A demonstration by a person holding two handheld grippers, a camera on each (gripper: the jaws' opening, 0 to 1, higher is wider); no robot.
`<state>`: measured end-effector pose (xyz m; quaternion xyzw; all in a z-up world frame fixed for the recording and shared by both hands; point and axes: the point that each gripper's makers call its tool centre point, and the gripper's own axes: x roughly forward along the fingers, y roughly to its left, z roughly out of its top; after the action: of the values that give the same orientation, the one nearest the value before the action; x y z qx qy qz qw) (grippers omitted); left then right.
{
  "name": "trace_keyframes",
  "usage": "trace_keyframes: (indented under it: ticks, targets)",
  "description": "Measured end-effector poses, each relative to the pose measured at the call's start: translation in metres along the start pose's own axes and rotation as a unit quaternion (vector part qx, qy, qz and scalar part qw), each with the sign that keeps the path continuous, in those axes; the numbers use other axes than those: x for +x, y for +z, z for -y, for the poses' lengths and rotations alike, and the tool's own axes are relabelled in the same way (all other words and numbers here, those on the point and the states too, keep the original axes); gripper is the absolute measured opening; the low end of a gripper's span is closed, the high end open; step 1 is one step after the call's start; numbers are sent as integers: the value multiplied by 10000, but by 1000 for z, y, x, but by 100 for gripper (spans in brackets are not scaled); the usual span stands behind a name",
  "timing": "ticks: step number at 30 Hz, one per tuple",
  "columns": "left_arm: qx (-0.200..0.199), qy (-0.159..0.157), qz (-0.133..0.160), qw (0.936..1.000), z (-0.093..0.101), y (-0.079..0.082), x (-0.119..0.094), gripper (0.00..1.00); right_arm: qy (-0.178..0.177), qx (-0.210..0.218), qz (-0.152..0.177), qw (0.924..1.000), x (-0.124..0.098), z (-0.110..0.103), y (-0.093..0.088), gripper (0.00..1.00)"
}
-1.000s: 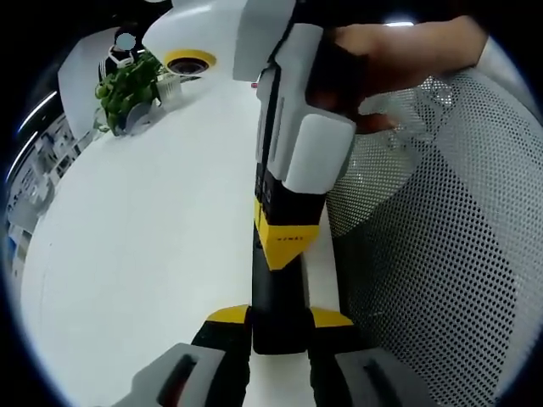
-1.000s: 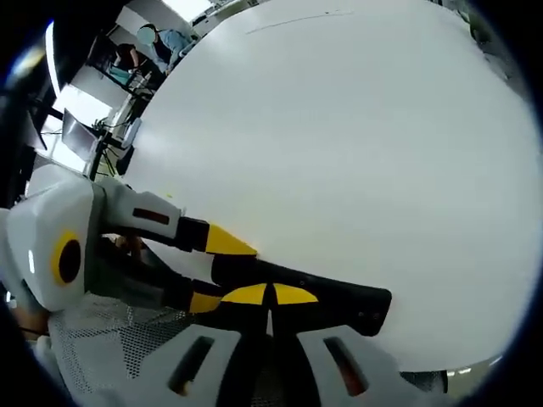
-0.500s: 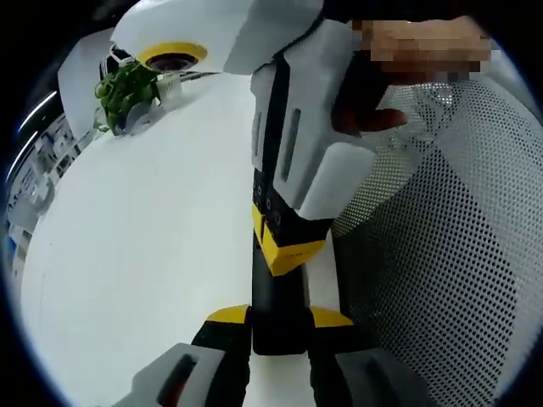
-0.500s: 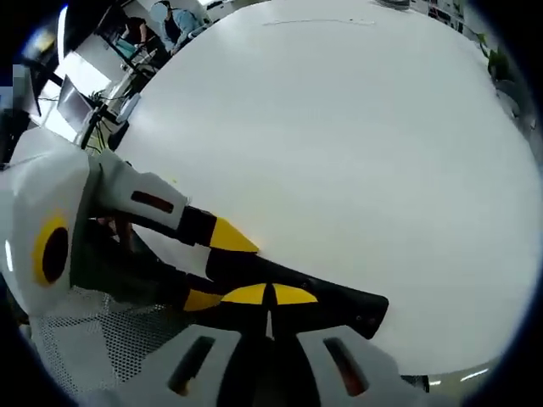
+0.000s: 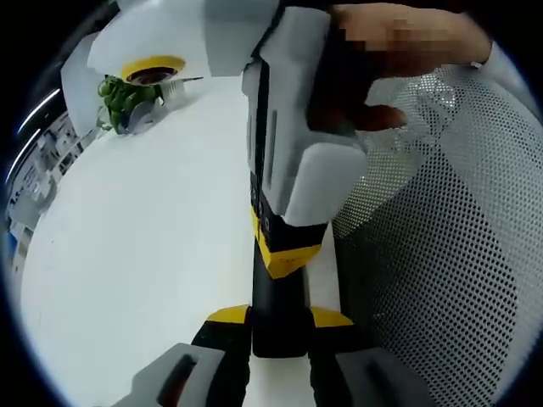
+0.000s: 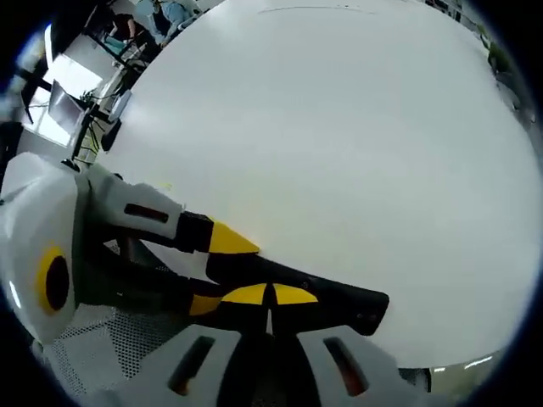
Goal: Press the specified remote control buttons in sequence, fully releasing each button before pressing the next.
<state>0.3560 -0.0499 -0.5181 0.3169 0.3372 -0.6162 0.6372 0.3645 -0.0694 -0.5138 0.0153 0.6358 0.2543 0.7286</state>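
Where the white tabletop (image 5: 136,254) meets its near edge, a black remote control (image 5: 277,314) lies lengthwise, pinched between the yellow-tipped jaws of the left gripper (image 5: 278,326), which close on its sides at the lower end. In the left gripper view, the right gripper (image 5: 288,246) comes down from above with its yellow tips pressed together onto the upper face of the remote, a person's hand (image 5: 399,51) wrapped around its white body. A chair back of white mesh (image 5: 441,254) stands just beside the table edge, to the right of the remote. A small green plant (image 5: 123,97) sits well apart, toward the far edge of the tabletop. In the right gripper view, the right gripper (image 6: 270,298) shows its two yellow tips meeting on the black remote control (image 6: 314,297), which runs crosswise along the table edge, while the left gripper (image 6: 212,263) reaches in from the left and grips the remote's end. The broad tabletop (image 6: 339,153) stretches beyond.
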Motion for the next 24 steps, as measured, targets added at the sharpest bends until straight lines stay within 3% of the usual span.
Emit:
trace_keyframes:
  ticks: [6,9,12,16,18,20,22,24]
  targets:
    - [11,2,75,10000,0,1,0,25,231,317,177,9991,-6,-2,-2,0]
    - [6,11,78,10000,0,1,0,25,391,349,524,9972,-19,-4,3,0]
    - [-7,29,80,10000,0,1,0,25,562,468,1122,9910,-41,-5,21,0]
    - [-35,41,31,10000,0,1,0,25,723,487,1598,9833,-69,-5,33,0]
    - [-31,52,9,10000,-1,1,0,25,766,317,2075,9747,-96,-8,40,0]
    - [-45,58,7,10000,-1,1,0,25,1017,94,2665,9584,-120,-17,51,0]
    - [-53,66,7,10000,-1,1,0,25,990,50,3242,9408,-150,-17,57,0]
    - [-58,65,-1,10000,-1,1,0,25,890,-38,3525,9315,-170,-15,57,0]
